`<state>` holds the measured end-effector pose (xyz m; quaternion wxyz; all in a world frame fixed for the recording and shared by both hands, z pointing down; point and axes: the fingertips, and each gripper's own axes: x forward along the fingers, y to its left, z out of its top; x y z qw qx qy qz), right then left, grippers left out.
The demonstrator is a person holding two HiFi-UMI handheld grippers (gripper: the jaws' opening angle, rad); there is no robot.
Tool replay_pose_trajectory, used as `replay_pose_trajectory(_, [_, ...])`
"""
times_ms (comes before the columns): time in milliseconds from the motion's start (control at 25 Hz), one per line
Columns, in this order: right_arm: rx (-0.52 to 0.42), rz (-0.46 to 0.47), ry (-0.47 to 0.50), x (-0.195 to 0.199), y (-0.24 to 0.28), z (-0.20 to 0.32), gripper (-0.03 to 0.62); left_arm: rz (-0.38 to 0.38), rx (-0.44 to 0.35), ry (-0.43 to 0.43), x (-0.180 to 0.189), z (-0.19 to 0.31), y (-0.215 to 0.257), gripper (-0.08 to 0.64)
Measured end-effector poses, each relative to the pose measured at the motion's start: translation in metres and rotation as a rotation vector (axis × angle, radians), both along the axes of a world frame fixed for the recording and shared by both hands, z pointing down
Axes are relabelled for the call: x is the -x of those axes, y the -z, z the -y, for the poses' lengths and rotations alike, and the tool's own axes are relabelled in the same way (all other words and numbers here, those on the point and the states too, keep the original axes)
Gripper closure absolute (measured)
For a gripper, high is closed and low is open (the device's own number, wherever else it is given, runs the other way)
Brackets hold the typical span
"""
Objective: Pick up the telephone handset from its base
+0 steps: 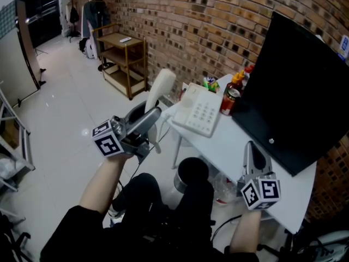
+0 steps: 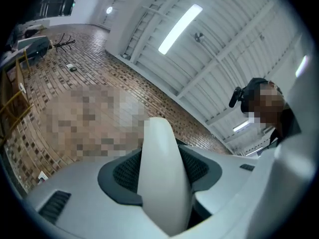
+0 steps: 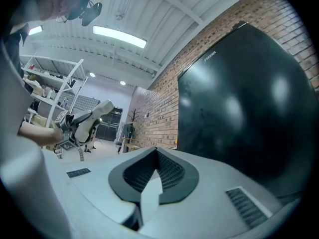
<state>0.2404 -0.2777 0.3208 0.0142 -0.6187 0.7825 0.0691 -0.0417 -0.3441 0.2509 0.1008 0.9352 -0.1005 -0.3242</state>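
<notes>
My left claw [image 1: 148, 118] is clamped on the telephone handset [image 2: 162, 178]. In the left gripper view the white bar fills the gap, with both ribbed pads pressed against its sides. From my head I see the marker cube [image 1: 107, 138] at my wrist. The handset [image 1: 160, 89] sticks out past the jaws, slanting up and away. It is clear of its base, held out over the floor just off the table's left edge.

My right claw [image 1: 251, 149] sits low over the near part of the white table [image 1: 234, 141]. Its jaws are pressed together with nothing between them; in the right gripper view the dark pads [image 3: 167, 171] meet in a narrow point. That same view catches my other claw off to the left with the handset [image 3: 102, 107] raised in it.

Farther along the table lies the base [image 1: 199, 112], a white keypad unit, apart from the handset. Just beyond it stand a red can [image 1: 230, 100] and a sauce bottle [image 1: 238, 81]. A large black monitor [image 1: 297, 86] takes up the right side.

Behind it all runs the brick wall [image 1: 180, 21], with a wooden shelf [image 1: 124, 61] against it across the pale floor.
</notes>
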Motion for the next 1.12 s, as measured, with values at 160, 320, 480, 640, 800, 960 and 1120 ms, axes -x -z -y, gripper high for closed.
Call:
replay_pose_trajectory(160, [-0.01,0.019,0.0,-0.001,0.001,-0.006,0.584,-0.023,-0.023,-0.007,0.011,-0.01,0.003,0.336])
replay_pose_trajectory(320, [-0.033,0.049,0.012,0.0,0.003,-0.015,0.584,-0.033,-0.018,-0.008,0.019,-0.014,-0.002,0.336])
replay_pose_trajectory(480, [-0.035,0.044,0.004,-0.004,-0.001,-0.028,0.584,-0.066,-0.014,0.016,0.035,-0.02,-0.008,0.336])
replay_pose_trajectory(640, [-0.027,0.042,0.008,-0.009,-0.007,-0.037,0.586,-0.107,-0.013,-0.015,0.045,-0.029,-0.013,0.336])
replay_pose_trajectory(800, [-0.022,0.081,0.03,-0.013,-0.009,-0.035,0.586,-0.139,-0.02,-0.036,0.047,-0.031,-0.011,0.336])
replay_pose_trajectory(960, [-0.028,0.08,0.045,-0.009,-0.006,-0.031,0.586,-0.139,-0.021,-0.059,0.045,-0.032,-0.01,0.336])
replay_pose_trajectory(1120, [-0.022,0.073,0.06,-0.006,-0.006,-0.027,0.586,-0.155,-0.024,-0.069,0.047,-0.032,-0.008,0.336])
